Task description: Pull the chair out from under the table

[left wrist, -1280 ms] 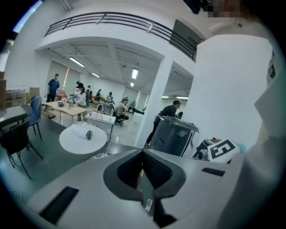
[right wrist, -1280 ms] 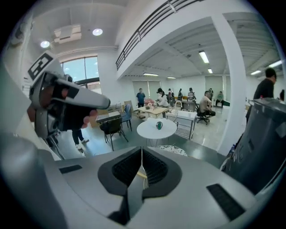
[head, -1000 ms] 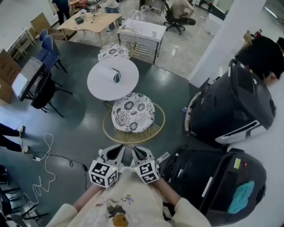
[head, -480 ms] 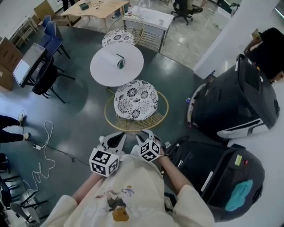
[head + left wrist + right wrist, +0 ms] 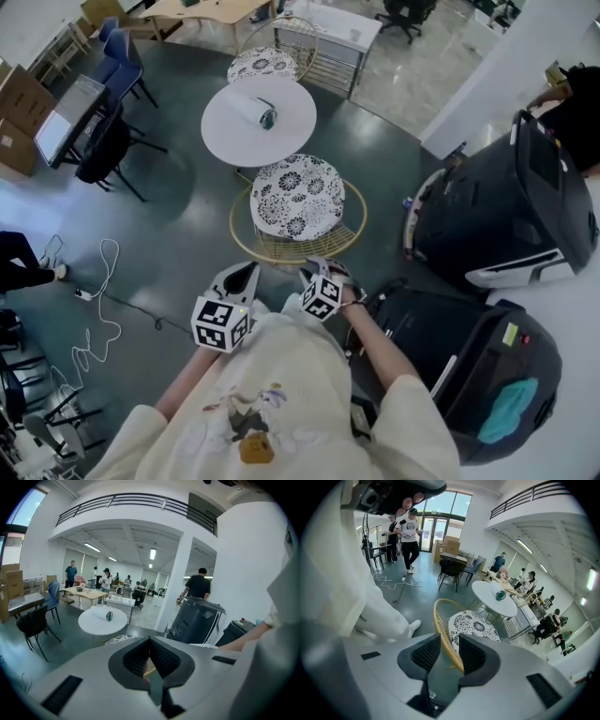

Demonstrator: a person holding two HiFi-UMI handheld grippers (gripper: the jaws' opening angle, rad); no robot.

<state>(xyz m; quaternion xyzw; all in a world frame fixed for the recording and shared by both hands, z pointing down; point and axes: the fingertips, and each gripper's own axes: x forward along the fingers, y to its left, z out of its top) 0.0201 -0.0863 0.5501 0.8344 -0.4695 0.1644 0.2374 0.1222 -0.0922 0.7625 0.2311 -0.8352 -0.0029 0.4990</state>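
Chair [image 5: 297, 195] is sitting with its rim [image 5: 443, 643] between the right gripper's [image 5: 449, 652] just-opened jaws, ungripped. The left gripper [image 5: 149, 660] is shut and empty. A shallow bite could slip off.

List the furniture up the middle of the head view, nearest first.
rattan chair with patterned cushion → round white table → second patterned chair → wooden table

Large black machine [image 5: 506, 216], white cable [image 5: 105, 300] on dark floor [image 5: 178, 216], black chair [image 5: 101, 150], cardboard boxes [image 5: 21, 89] at left
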